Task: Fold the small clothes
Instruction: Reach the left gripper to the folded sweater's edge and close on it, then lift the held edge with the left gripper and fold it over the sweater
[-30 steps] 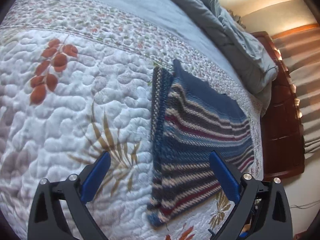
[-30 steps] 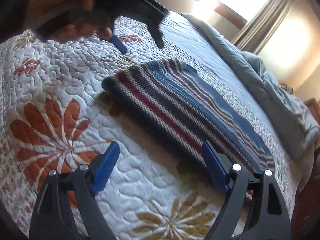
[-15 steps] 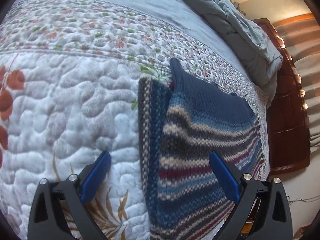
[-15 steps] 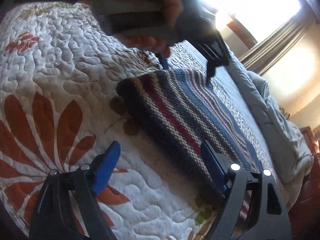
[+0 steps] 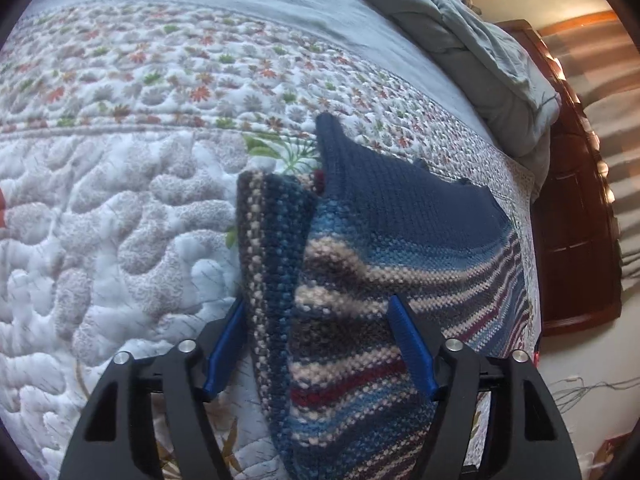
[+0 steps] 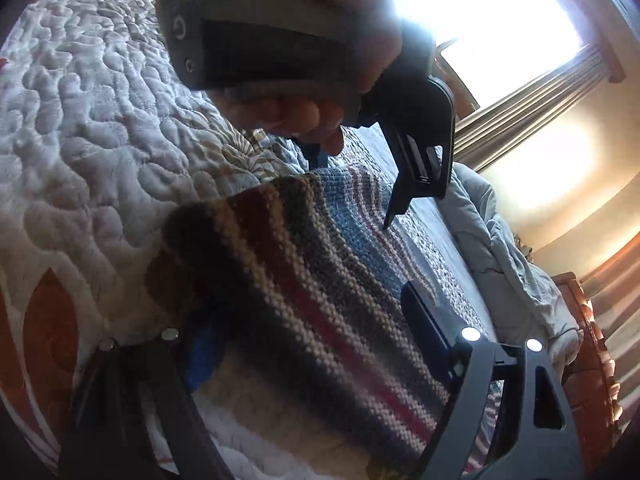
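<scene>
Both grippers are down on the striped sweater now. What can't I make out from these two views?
- Left wrist view: the striped sweater runs off the bottom edge; whether the closing left gripper pinches it yet is unclear.
- Right wrist view: the right gripper left finger is dark, behind sweater.
- Right wrist view: the hand hides the quilt behind.
</scene>
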Demonstrator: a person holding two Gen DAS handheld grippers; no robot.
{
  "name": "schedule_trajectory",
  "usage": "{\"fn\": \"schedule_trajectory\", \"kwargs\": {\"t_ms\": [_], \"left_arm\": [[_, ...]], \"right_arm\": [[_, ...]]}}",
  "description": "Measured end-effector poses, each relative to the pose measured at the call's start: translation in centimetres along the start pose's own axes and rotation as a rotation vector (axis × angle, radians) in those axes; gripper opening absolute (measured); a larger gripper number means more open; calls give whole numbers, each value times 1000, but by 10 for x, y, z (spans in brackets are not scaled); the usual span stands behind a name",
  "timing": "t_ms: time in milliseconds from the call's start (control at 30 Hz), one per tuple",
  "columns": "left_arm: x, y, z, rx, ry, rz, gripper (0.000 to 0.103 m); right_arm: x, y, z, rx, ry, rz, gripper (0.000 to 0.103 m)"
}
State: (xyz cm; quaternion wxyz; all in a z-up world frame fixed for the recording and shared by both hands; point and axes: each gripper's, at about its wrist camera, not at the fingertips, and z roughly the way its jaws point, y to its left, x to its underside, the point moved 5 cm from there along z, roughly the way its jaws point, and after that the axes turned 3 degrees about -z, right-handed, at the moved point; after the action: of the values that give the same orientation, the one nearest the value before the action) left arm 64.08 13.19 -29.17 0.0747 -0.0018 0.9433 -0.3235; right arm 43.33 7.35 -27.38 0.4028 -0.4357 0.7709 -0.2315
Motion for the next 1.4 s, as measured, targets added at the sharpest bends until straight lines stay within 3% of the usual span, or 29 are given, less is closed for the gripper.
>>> {"fn": "schedule_trajectory", "kwargs": {"t_ms": [67,133,200,267,333,367,433,600,900,1400], "left_arm": [[-1,-3,2,23,-7,-1,87],[-1,-5,4,15,-9,7,87],[-2,-8,3,-3,-7,21,69],[-2,-9,2,-19,-8,22,52],[-4,-9,-2,-35,-12,18,39],[-4,-9,-5,-45,-18,19,29],[-5,-14,-11,-65,-32,23,23],[-7,-40,-29,-122,-53,41,19],[-13,-105,-61,-261,-73,92,19],[-19,-213,-67,-435,-96,158,19]], "right_arm": [[-2,-1,6,2,-9,7,79],[-4,-2,9,-7,-12,19,75],[-5,-6,10,-19,-10,38,70],[-4,-10,16,-38,-1,51,56],[-4,-12,18,-52,6,53,28],[-3,-13,17,-55,1,56,25],[-2,-24,16,-61,-5,69,15],[0,-47,2,-69,-14,113,11],[11,-116,-34,-109,-68,332,11],[67,-204,-80,-166,-132,562,11]]}}
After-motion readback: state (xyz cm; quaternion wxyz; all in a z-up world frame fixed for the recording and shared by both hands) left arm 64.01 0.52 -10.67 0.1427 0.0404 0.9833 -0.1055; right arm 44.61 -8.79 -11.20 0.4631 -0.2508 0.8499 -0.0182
